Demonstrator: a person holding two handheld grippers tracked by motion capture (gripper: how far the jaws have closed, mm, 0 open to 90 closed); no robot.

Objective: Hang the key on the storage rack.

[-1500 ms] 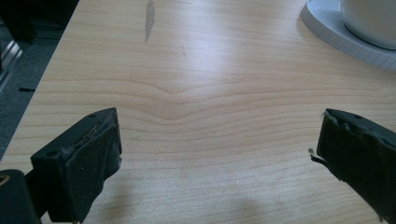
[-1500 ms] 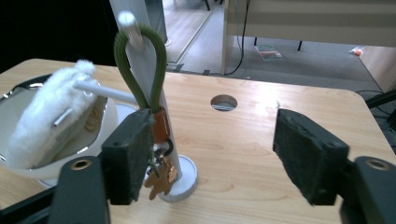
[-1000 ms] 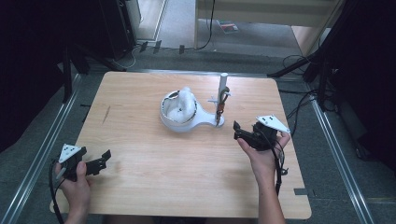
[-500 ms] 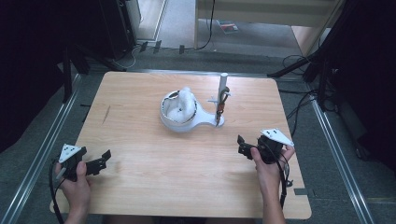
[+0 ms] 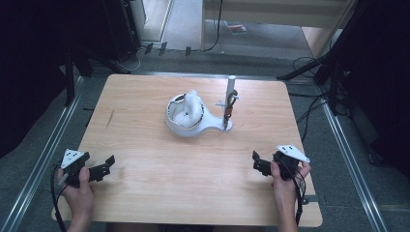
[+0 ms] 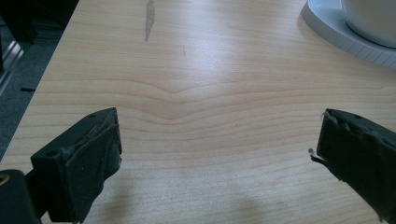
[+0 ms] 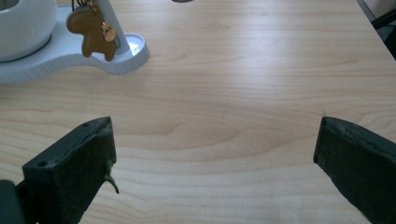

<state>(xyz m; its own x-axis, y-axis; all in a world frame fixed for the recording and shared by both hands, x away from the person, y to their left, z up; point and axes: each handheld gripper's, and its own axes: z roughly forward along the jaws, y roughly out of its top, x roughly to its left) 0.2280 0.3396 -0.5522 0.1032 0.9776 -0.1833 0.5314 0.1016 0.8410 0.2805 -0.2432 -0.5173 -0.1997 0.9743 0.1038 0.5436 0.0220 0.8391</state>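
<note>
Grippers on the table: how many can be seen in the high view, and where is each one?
2. The left gripper is near the table's front left corner, jaws open. The right gripper is near the front right corner, jaws open. Both are empty, apart from the white stand.

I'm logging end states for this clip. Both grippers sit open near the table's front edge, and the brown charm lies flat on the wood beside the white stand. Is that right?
One thing is off: the brown charm does not lie on the wood. It hangs from the post of the white stand, above the stand's base, as the right gripper view shows. The left gripper and right gripper are indeed open near the table's front edge.
</note>
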